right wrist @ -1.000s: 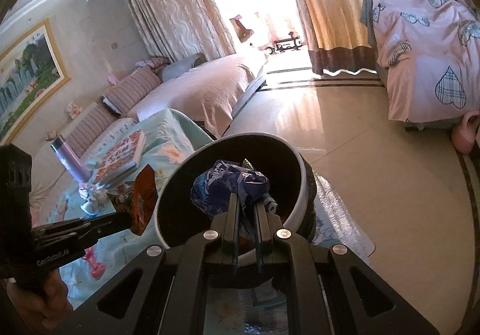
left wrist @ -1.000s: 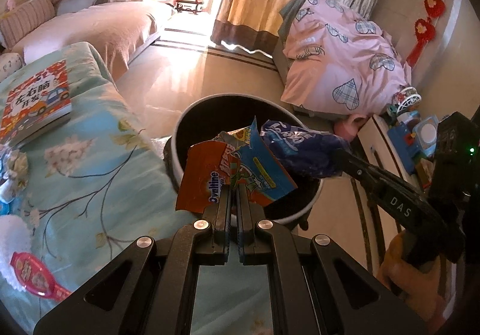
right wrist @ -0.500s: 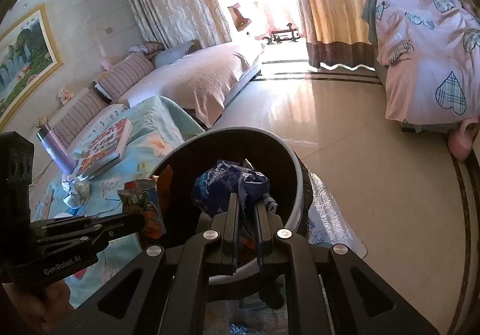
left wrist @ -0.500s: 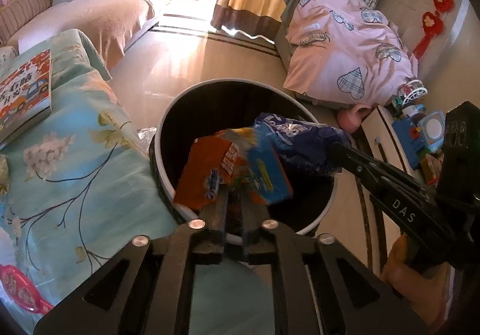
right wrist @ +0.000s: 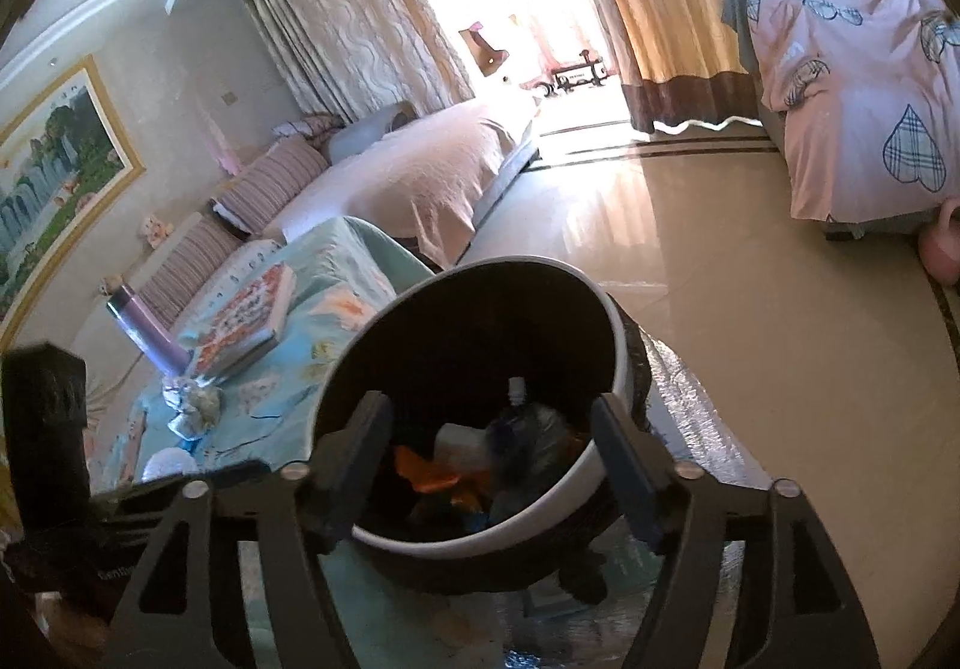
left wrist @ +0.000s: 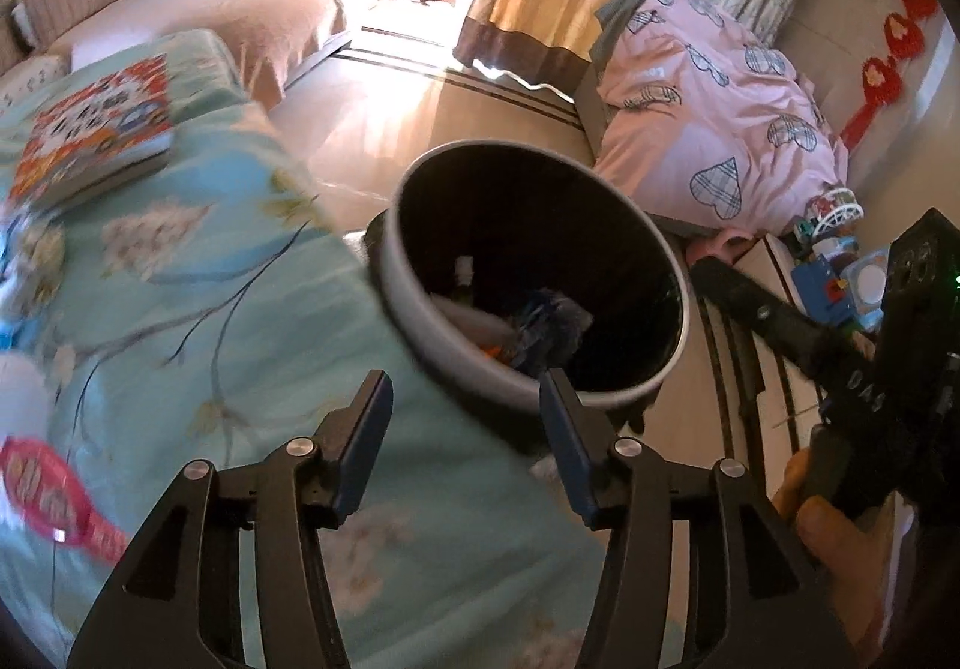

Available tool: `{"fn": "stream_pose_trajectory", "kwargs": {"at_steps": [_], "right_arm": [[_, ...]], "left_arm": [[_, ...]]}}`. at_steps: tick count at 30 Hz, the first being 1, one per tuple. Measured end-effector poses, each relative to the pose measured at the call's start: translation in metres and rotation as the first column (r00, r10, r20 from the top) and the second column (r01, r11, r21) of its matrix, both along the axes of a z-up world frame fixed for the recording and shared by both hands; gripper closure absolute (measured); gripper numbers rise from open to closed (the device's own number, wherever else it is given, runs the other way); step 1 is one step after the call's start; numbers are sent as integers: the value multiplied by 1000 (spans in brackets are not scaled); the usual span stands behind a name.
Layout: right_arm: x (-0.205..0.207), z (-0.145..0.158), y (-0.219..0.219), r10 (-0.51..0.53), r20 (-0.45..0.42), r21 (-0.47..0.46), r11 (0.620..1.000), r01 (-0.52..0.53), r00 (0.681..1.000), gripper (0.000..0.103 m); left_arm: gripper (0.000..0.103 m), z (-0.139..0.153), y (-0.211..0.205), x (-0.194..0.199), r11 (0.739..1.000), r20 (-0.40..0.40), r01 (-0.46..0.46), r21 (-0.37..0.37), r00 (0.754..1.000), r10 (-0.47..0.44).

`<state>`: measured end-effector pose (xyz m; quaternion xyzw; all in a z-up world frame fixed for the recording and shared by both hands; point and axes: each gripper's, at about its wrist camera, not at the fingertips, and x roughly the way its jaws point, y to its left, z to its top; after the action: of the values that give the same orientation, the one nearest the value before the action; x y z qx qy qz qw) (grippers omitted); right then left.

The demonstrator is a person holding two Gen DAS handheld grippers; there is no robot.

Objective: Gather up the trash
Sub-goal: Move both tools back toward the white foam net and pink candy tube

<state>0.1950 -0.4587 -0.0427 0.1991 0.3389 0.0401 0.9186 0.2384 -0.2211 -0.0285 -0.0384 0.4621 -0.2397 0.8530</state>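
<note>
Sunlit bedroom, floral turquoise bedspread [left wrist: 180, 321] beside round grey-rimmed black bin [left wrist: 420, 333]. Crumpled orange and blue foil wrappers [right wrist: 480, 459] lie inside bin; light, soft, slippery, best pinched at crumpled edge. Left gripper [left wrist: 465, 429] and right gripper [right wrist: 489, 453] both opening, nothing between jaws. Left view alone shows pink oval plastic item [left wrist: 42, 489] on bedspread; right view alone shows purple bottle [right wrist: 144, 336].

A table under a pale blue flowered cloth [left wrist: 180, 273] carries a colourful book [left wrist: 96, 129] near its far edge, with a purple bottle [right wrist: 147, 333] and a crumpled wad [right wrist: 192, 405] just beside the book. A pink flat object [left wrist: 54, 495] lies near the cloth's left edge. Beyond stand a long sofa with a pink cover [right wrist: 420, 159], striped cushions [right wrist: 270, 183], curtains [right wrist: 360, 21] and a framed landscape painting [right wrist: 54, 177]. A pink quilt with checked hearts [left wrist: 714, 129] is heaped opposite, toys [left wrist: 840, 261] beside it.
</note>
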Motion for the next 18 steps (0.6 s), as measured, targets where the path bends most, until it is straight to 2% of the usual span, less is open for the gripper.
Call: {"fn": "stream_pose_trajectory", "kwargs": {"at_steps": [4,6,18], "right_arm": [[-10,6,12,9,30,22,1000,-10,999,18],[-14,8,20,21,39,27,999,-22,999,16],[-36,5,81,137,49,43,989,-139,989,15]], "left_arm": [[51,-5,29,-15,999,-10,-47,-10,999,47],[51,-7,42,-22,997,-15,-72,-17,997,71],[51,-16,124,-59,974,-43,-221,-41,975,220]]}}
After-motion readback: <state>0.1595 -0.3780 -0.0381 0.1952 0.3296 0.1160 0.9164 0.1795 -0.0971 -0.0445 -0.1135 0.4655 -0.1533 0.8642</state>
